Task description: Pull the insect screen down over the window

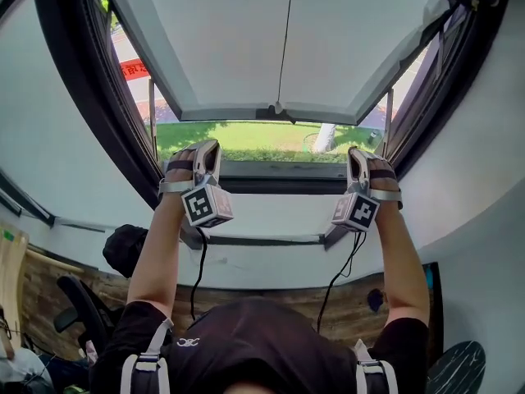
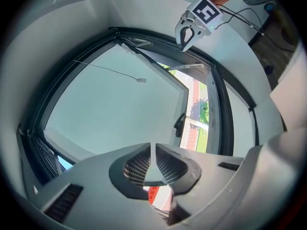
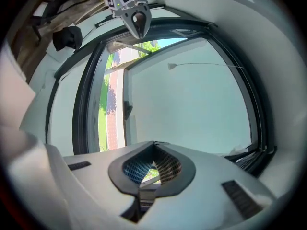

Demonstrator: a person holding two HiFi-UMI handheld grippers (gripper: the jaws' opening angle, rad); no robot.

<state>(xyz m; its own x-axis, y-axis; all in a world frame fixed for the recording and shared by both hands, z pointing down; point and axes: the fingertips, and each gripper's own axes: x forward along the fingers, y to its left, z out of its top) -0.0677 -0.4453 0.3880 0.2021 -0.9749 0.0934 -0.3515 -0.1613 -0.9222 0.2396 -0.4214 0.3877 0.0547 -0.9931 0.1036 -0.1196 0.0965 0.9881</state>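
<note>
Left gripper barely ajar, right gripper closed tip to tip, both empty near the window's lower frame. We judge the insect screen (light, limp mesh) best drawn by its stiff bottom bar, which hangs short of that frame.

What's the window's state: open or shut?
Open. The window is tilted outward; grass shows clear under its bottom rail, with gaps at both sides.

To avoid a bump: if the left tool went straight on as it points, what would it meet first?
The left tool would probably meet the pale window pane; depth unclear.
</note>
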